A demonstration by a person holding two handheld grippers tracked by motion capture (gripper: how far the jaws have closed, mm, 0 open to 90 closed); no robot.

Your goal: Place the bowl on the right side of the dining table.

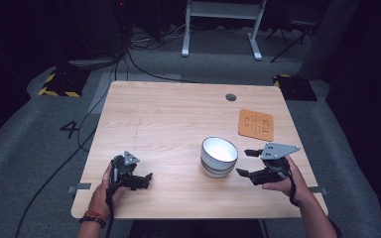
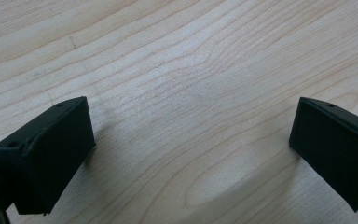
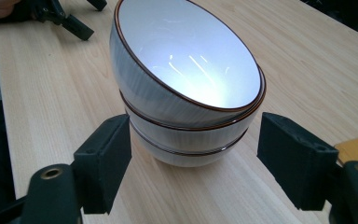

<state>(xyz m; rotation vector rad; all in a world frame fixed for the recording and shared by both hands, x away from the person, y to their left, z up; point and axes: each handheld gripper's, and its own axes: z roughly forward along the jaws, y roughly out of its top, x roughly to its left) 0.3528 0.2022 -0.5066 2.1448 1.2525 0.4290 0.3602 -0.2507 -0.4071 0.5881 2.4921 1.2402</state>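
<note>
A stack of nested white bowls [image 1: 219, 156] with thin brown rims stands on the wooden table [image 1: 178, 114], right of centre. In the right gripper view the top bowl of the stack [image 3: 186, 60] sits tilted. My right gripper [image 1: 244, 162] hovers just right of the stack, open, and its jaws flank the lower bowls without touching them. The right gripper [image 3: 196, 140] holds nothing. My left gripper [image 1: 146, 181] rests near the front left of the table, pointing right. The left gripper [image 2: 193, 121] is open over bare wood.
An orange mat [image 1: 256, 124] with cut-out slots lies behind the right gripper, near the table's right edge. A grey cable hole [image 1: 230, 96] sits at the back. The left gripper [image 3: 70, 21] shows beyond the bowls. Cables and a desk frame [image 1: 223, 25] stand on the floor behind.
</note>
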